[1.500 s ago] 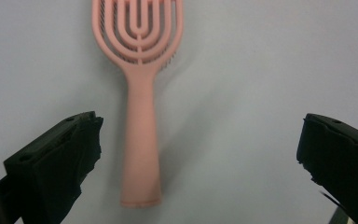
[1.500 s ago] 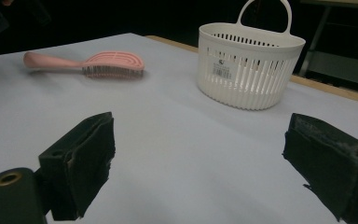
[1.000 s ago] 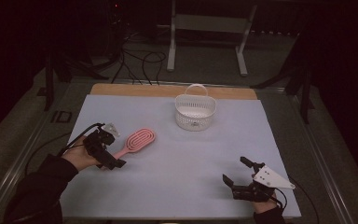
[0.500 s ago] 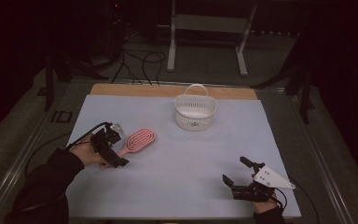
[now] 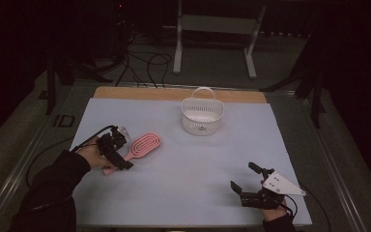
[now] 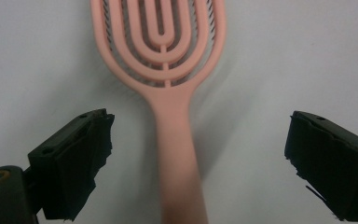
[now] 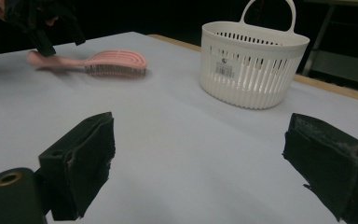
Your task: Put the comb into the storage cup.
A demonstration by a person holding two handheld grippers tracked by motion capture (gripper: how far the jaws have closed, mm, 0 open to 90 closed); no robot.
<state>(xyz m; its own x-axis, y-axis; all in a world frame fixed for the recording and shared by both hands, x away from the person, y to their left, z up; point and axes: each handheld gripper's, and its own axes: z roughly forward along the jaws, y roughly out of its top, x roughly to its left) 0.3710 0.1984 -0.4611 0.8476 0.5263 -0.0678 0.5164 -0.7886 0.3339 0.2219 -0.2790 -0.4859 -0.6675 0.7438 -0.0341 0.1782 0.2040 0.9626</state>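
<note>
Left hand-held gripper [image 6: 196, 163] straddled the pink hairbrush [image 6: 168, 93] handle, jaws apart and just starting to close, not pinching yet. Brush lay flat on the bench [image 5: 183, 193], bristles probably down. Right hand-held gripper [image 5: 245, 189] sat parked, jaws apart, well clear of the white basket [image 5: 202, 116].

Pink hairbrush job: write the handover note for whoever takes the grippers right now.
Left gripper: open, jaws just closing a little, astride the pink hairbrush handle, pads not touching it.
Right gripper: open, holding nothing, at the near right of the blue mat.
Brush lies flat on the mat, bristles down; white basket stands upright farther back.
Done: left gripper lined up.
Left: close, lift, probably into the basket.
</note>
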